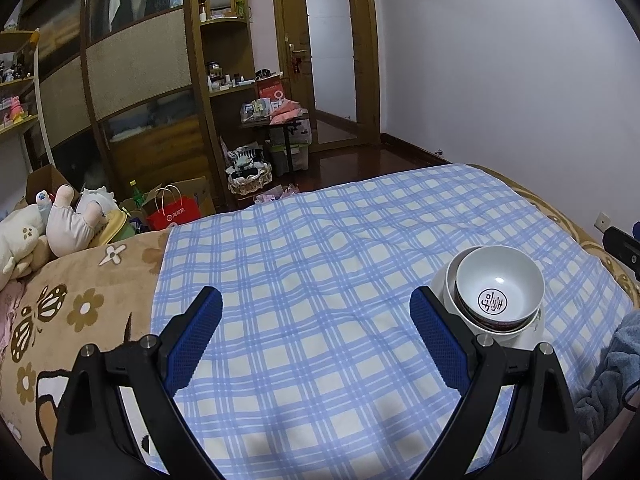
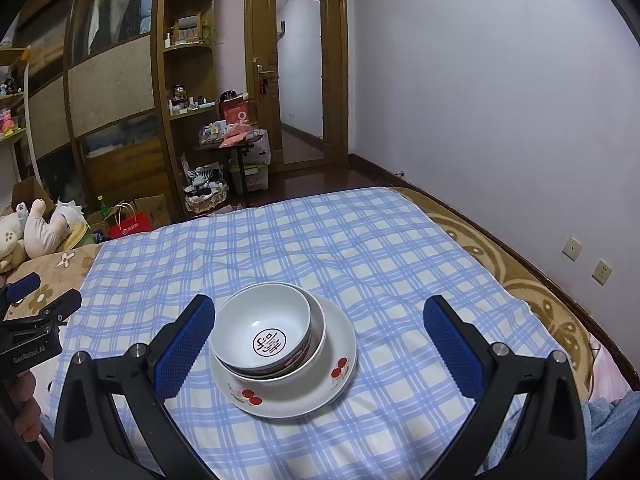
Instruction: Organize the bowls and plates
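Crockery sits stacked on a bed covered by a blue-and-white checked cloth point(image 2: 360, 240): a small bowl point(image 2: 262, 330) with a round red emblem printed inside its base is nested in a larger white bowl point(image 2: 318, 334), and both rest on a white plate point(image 2: 340, 344) painted with red cherries. The small bowl sits off-centre, pushed toward the left side of the larger one, and the larger bowl sits toward the left and far part of the plate.

In the right wrist view the right gripper point(image 2: 318, 326) has its 2 blue-padded fingers point(image 2: 182, 350) spread wide apart, holding nothing; the stack lies between them, much nearer the left finger, whose pad appears just beside the bowls, though whether it touches them is hard to tell.

In the left wrist view the left gripper point(image 1: 316, 316) also has its fingers wide apart and empty, above bare checked cloth. The stack shows at the right of that view, partly behind the right finger.

A hand point(image 2: 24, 404) grips the left tool at the lower left edge of the right wrist view. Plush toys point(image 1: 48, 224) lie at the far left of the bed, on a brown flower-patterned blanket point(image 1: 72, 312). A red paper bag point(image 1: 174, 216) stands on the floor beyond, near a wooden wardrobe point(image 1: 136, 80).
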A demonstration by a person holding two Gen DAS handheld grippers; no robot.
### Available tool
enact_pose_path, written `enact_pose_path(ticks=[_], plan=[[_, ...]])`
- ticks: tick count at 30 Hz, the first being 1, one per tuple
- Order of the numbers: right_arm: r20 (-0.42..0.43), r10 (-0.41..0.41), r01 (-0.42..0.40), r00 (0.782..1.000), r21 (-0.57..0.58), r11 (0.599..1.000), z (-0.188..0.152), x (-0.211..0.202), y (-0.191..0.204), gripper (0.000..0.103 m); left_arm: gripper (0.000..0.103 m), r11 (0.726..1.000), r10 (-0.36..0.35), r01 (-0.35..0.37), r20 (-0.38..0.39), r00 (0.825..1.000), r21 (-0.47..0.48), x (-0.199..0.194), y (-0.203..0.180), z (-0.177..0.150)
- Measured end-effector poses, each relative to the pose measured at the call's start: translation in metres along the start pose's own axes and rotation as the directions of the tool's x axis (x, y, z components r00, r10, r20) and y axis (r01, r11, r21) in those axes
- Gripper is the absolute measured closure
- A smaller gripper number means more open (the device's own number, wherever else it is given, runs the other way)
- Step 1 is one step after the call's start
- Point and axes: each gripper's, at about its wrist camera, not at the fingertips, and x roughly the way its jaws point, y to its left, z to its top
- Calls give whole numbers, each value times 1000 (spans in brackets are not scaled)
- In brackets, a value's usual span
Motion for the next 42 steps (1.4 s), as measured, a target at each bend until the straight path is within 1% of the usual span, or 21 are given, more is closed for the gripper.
enact_pose_path(ticks=[11,15,18,22,36,42], plan=[[6,-6,6,1000,-2,1000,2,-1,1,0,9,999,2,-2,27,1000,32,-5,-8,-3],[4,-7,7,1000,3,1000,2,-2,1,0,9,999,26,-28,48,999,44,-9,-10,-2],[3,-6,6,1000,4,1000,2,-2,1,0,9,999,12,-14,43,999,49,-9,-11,-1],[-3,-10,10,1000,3,1000,1,-3,1,0,9,998,22,-24,52,998,51,-11,-11,-1],[-8,-27,27,1000,8,1000,1,-2,0,0,9,998,11,-14,54,998,57,-13,-11,2],[-16,-29,29,999,15,999,0,-2,0,0,9,998,18,-21,56,998,57,-14,-12,2]])
